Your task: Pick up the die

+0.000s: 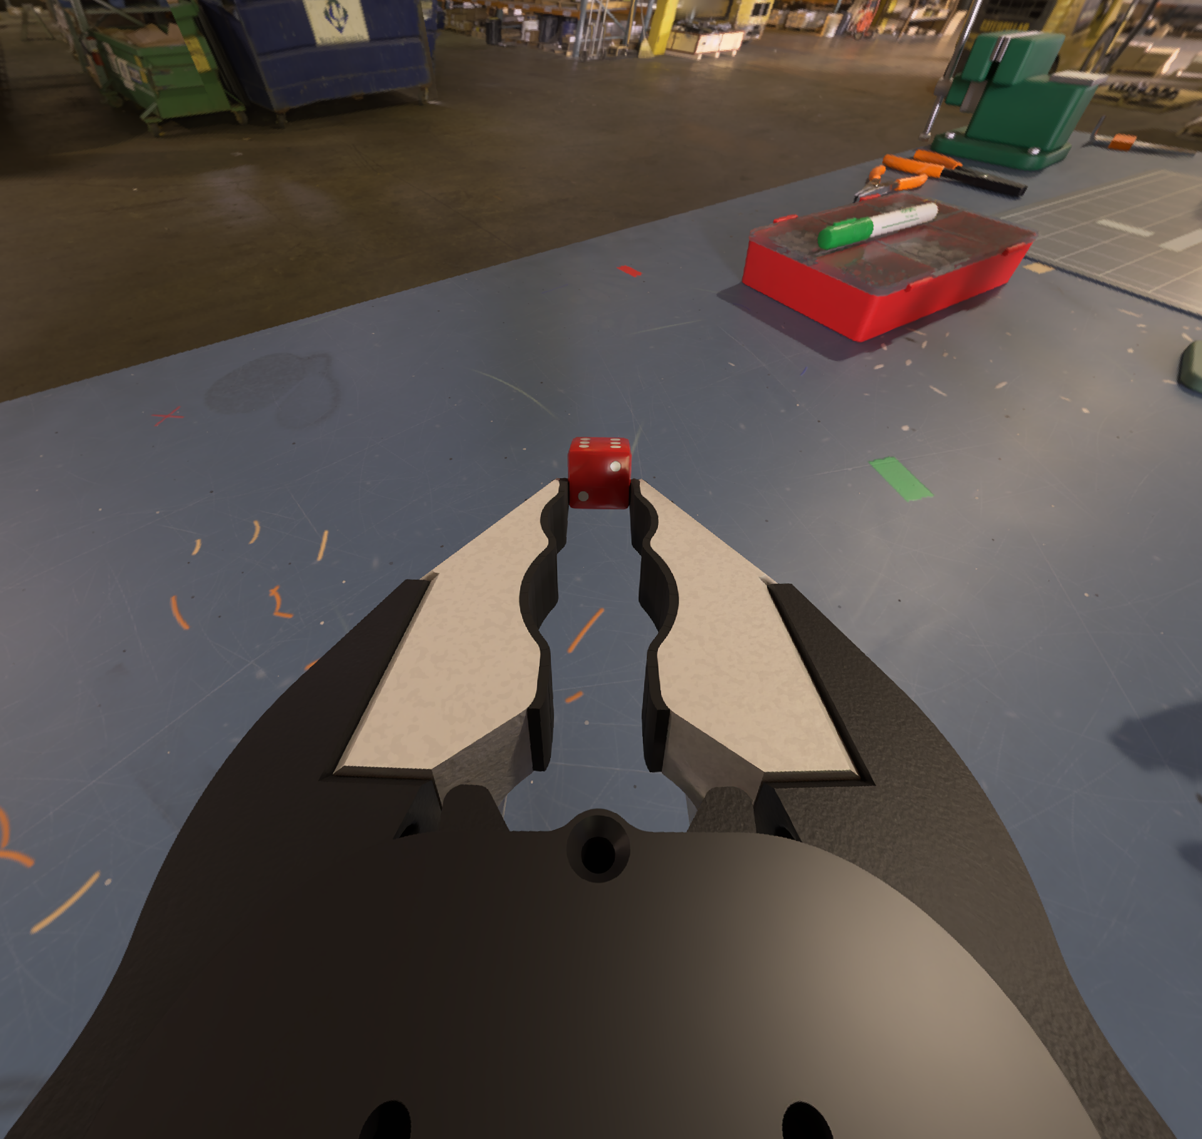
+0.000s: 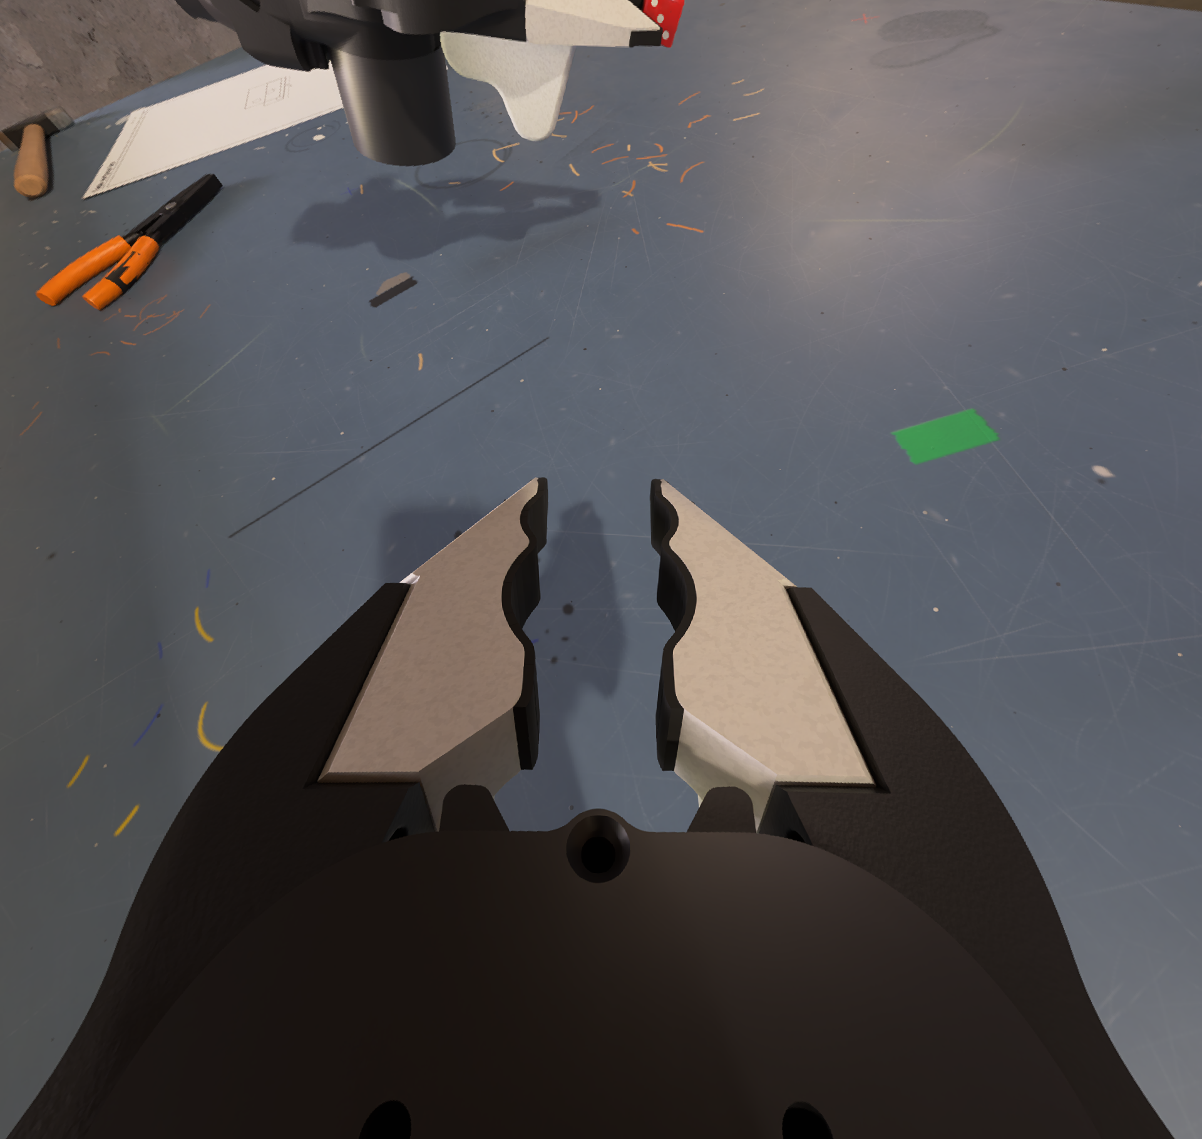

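Bare bench [image 1: 390, 522] around left gripper [image 1: 599, 490]; red box [image 1: 884, 262] well apart, right.

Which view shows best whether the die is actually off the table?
The right wrist view: it shows the left gripper side-on, holding the red die at its fingertips, clear above the blue table. The left wrist view shows the die pinched between the fingertips, but not its height.

Die [image 1: 599, 472] red, white pips; table [image 1: 390, 522] blue-grey, orange flecks; tape [image 2: 944, 435] green.
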Robot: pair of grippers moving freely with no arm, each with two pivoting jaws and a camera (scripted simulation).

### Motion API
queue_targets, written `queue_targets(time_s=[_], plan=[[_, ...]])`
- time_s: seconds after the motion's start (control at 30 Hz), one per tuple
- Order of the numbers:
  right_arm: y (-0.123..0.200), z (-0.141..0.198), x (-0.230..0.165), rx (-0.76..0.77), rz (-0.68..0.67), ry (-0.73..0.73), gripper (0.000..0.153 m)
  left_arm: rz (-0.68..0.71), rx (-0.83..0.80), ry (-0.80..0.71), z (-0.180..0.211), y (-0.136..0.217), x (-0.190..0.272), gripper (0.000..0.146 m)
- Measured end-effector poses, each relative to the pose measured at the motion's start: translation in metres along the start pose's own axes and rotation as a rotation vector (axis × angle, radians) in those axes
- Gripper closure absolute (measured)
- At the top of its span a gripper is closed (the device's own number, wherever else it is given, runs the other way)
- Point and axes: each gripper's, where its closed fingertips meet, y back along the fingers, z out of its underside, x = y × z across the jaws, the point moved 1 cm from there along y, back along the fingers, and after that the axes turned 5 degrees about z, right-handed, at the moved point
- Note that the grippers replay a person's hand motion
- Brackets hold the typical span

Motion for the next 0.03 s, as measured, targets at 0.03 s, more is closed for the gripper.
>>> queue_targets(time_s=[0.03], plan=[[0.0001,0.0001,0.0003,0.000,0.001,0.000,0.121,0.002,-0.007,-0.010,-0.0001,-0.0006,0.0008,0.128]])
